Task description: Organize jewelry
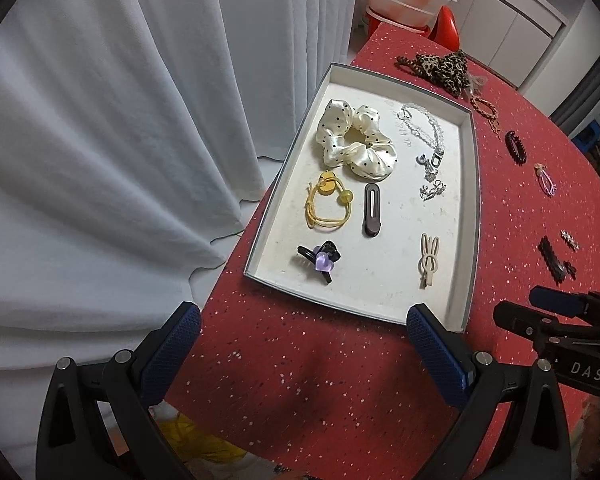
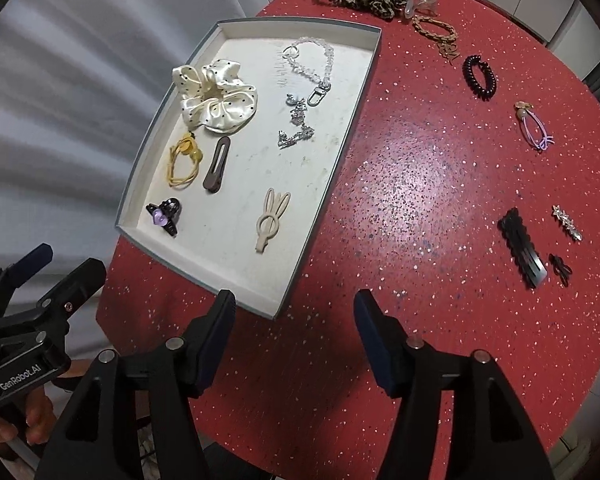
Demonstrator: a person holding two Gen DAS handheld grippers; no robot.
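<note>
left gripper (image 2: pixel 40 264) reads "genrobot.ai", right gripper (image 1: pixel 540 304) "das".

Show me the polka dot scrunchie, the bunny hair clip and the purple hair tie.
polka dot scrunchie (image 1: pixel 356 142), left wrist view, on its satin ruffle.
bunny hair clip (image 2: pixel 270 220), right wrist view, on its round loop.
purple hair tie (image 2: pixel 534 126), right wrist view, on its elastic loop.

Each black tool (image 2: pixel 294 332) has blue ribbed pads (image 1: pixel 440 350), silver rivets and white lettering.
</note>
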